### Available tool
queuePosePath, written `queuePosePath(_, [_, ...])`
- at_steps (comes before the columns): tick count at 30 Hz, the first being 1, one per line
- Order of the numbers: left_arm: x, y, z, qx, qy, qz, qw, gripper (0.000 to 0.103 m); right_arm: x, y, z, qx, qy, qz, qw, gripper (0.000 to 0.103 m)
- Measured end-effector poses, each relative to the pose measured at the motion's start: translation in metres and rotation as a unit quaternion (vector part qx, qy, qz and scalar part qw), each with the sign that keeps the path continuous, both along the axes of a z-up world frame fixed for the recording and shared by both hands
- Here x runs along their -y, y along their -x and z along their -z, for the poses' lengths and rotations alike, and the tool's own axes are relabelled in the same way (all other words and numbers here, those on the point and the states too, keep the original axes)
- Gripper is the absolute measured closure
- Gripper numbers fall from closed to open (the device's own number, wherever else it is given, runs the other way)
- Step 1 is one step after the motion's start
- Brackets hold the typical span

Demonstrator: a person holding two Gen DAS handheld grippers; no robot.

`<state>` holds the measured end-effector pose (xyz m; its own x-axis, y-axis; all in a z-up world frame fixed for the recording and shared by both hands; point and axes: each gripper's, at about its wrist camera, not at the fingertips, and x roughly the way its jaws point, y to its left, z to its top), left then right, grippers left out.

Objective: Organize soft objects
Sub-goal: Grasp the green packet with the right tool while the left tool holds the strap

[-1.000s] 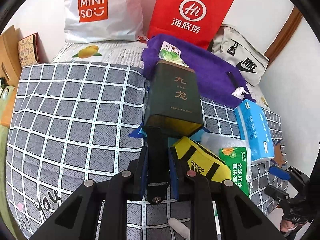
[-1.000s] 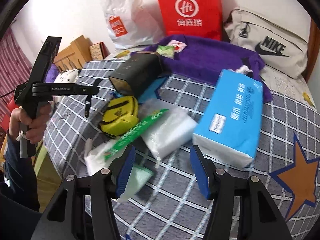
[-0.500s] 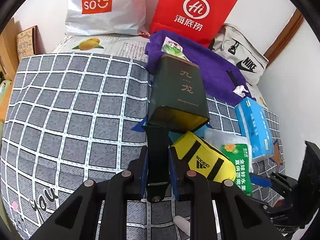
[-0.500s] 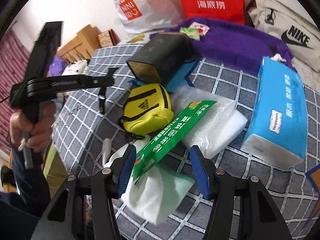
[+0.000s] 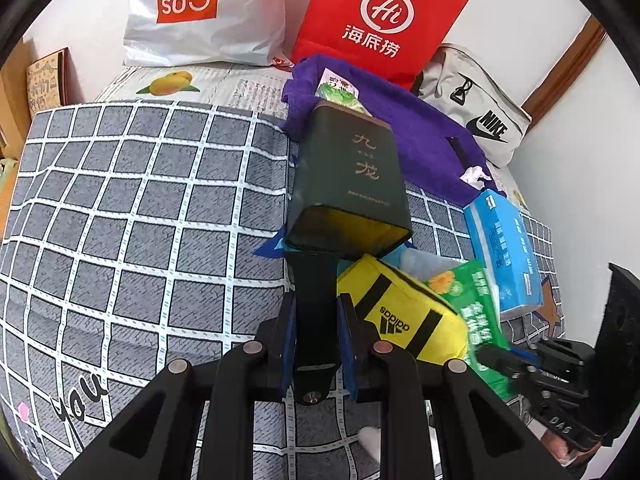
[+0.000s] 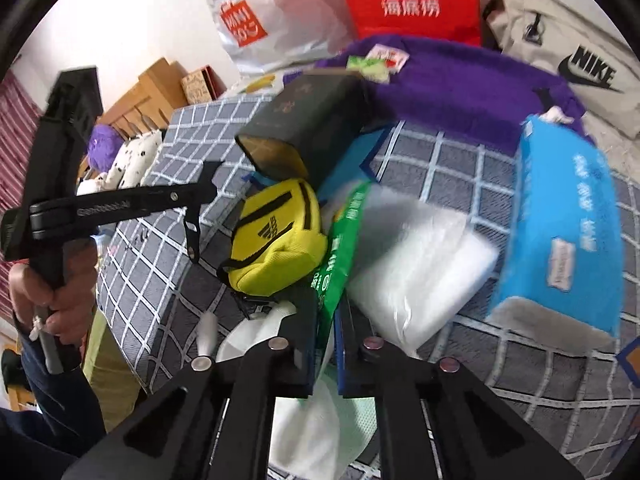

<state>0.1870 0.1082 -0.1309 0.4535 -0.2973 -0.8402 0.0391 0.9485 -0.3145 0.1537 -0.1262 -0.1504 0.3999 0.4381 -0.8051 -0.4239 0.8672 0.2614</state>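
Right hand-held gripper [image 6: 325, 344]: clamped on the green tissue pack [image 6: 340, 248]; its print is blurred.
Left hand-held gripper [image 5: 316, 344]: pads pressed against a black strap [image 5: 314, 300]; the strap's far end is hidden under the box.
Yellow pouch [image 5: 400, 316]: marked "adidas", beside the green pack on the bed [image 5: 120, 208].
Dark box [image 5: 352, 176]: gold characters "九龙".
Blue tissue box [image 5: 504, 248]: print too small to read.
Far bags: "MINISO" [image 5: 200, 12], "Hi 海底捞" [image 5: 380, 20], "NIKE" [image 5: 480, 112].

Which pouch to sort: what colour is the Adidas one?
Yellow with black stripes, the Adidas pouch shows best in the left wrist view.
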Motion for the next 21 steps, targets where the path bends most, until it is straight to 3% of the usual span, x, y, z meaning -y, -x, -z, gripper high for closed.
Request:
queuePosePath(11, [0.009, -0.004, -0.027, 0.019, 0.005, 0.005, 0.9998, 0.084, 0.043, 0.002, -0.042, 0.049, -0.011, 0.036, 0.998, 0.098])
queuePosePath(21, [0.019, -0.018, -0.05, 0.036, 0.015, 0.012, 0.9992, 0.084, 0.068, -0.022, -0.07, 0.081, -0.013, 0.062, 0.995, 0.098])
